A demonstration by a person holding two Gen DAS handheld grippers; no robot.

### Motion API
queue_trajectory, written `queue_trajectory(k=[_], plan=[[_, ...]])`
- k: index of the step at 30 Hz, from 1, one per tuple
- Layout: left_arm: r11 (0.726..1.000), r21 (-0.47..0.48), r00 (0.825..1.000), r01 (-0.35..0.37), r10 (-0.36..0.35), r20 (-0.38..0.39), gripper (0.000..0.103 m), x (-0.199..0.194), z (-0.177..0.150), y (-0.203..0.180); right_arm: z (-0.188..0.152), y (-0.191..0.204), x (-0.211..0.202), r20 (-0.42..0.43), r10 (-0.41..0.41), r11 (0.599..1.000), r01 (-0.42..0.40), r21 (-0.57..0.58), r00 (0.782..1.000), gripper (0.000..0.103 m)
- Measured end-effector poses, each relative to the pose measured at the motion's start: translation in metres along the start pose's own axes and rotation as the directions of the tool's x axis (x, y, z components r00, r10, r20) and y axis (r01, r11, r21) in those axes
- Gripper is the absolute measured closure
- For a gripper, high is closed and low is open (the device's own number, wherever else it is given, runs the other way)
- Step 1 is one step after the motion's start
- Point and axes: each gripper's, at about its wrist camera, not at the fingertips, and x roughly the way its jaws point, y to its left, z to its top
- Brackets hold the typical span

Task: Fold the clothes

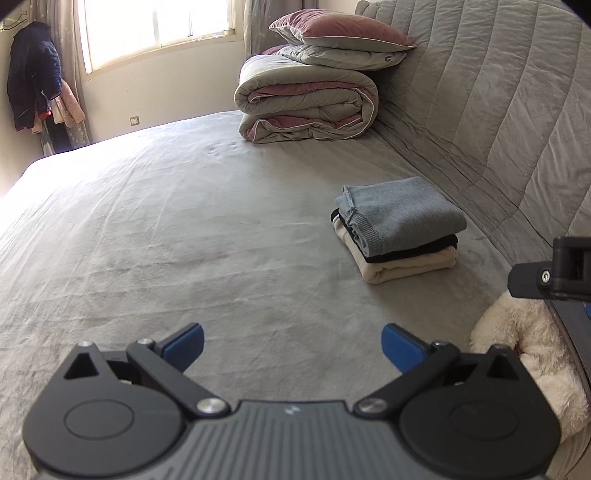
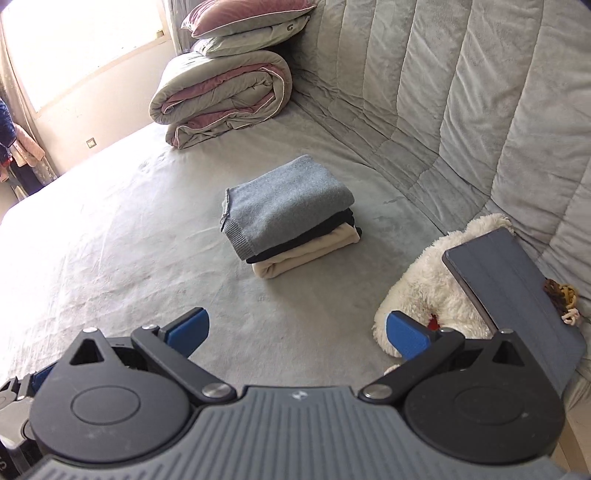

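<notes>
- We see the bed (image 1: 184, 221) bare in front of us, with no loose clothes on it.
- Beyond the stack of clothes (image 2: 288, 218), a rolled quilt (image 2: 221, 99) carries two pillows (image 2: 243, 22).
- The stack itself sits near the padded headboard (image 2: 461, 92): grey sweater on top, black piece, cream piece beneath, all folded.
- Right of the stack lie a white plush toy (image 2: 417, 284) and a tablet (image 2: 517, 288).
- Our left gripper (image 1: 293, 343) and right gripper (image 2: 297, 330) hover short of the stack, jaws wide, holding nothing.
- We judge the folding finished, as far as these views show.
</notes>
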Motion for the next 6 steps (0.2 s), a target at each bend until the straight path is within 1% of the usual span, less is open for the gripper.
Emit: queue_trajectory(k=[6], plan=[[1.0, -0.007, 1.0, 0.022, -0.022, 0.006, 0.001, -0.053, -0.026, 0.025, -0.037, 0.021, -0.047, 0.013, -0.013, 0.999, 0.014, -0.034, 1.0, 0.0]])
